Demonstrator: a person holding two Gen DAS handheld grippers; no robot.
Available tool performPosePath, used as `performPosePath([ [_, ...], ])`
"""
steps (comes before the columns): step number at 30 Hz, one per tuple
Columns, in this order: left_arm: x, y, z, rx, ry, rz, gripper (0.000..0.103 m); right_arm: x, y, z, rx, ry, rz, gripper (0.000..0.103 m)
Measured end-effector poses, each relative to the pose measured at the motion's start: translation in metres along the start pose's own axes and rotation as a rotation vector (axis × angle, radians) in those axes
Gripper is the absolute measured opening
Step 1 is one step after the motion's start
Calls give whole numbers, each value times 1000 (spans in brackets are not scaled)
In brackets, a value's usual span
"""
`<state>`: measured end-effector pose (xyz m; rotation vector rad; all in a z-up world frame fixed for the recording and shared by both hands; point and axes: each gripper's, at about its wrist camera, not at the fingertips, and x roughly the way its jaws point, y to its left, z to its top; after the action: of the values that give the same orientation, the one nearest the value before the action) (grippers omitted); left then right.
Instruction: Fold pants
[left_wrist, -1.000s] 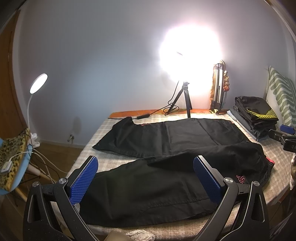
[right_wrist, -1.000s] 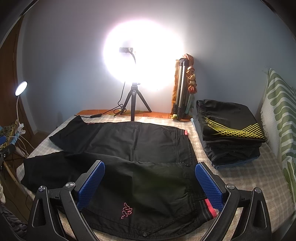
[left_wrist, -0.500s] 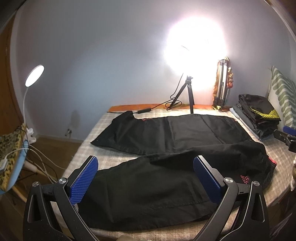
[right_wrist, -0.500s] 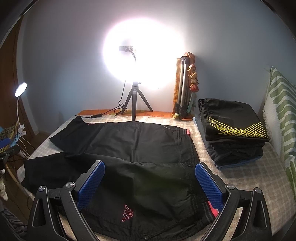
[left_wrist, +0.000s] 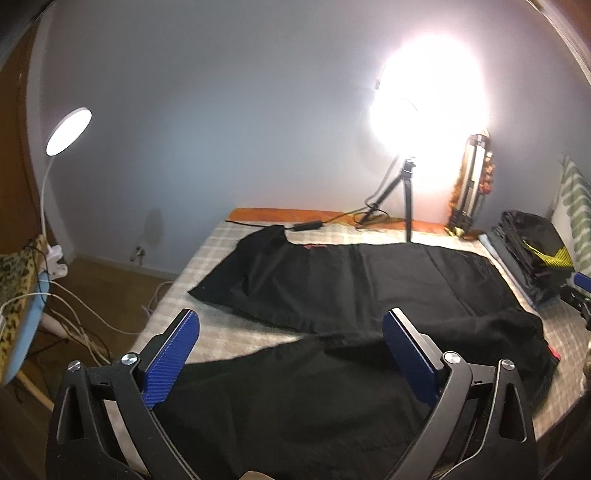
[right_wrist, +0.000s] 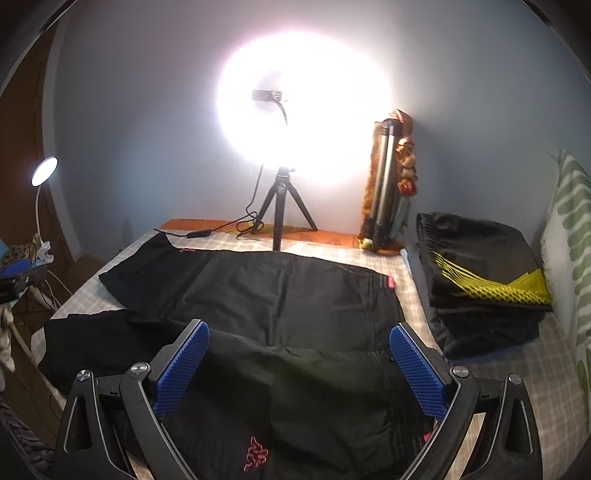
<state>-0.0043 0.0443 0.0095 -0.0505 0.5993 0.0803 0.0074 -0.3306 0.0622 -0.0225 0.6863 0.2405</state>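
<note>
I am looking over the bed (right_wrist: 487, 373), where the black track pants (right_wrist: 280, 295) are lying spread flat in front of the ring light (right_wrist: 303, 99), legs splayed apart, presumably laid out so a leg can be brought over. To the right of the pants, a folded clothes stack (right_wrist: 480, 273) is sitting, likely finished pieces. I am holding the left claw (left_wrist: 291, 354) and right claw (right_wrist: 299, 363) spread wide above the near leg, gripping nothing, ready to pinch fabric.

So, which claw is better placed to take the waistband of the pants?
The right claw: it hangs open over the pants' waistband end. The left claw is over the legs.
</note>
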Motion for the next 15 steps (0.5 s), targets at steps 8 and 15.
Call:
performPosePath([
  [8, 48, 34, 19, -74, 64, 22, 89, 22, 17, 30, -65, -30, 124, 103],
  [15, 75, 66, 43, -130, 70, 61, 87, 77, 47, 77, -156, 1, 213, 103],
])
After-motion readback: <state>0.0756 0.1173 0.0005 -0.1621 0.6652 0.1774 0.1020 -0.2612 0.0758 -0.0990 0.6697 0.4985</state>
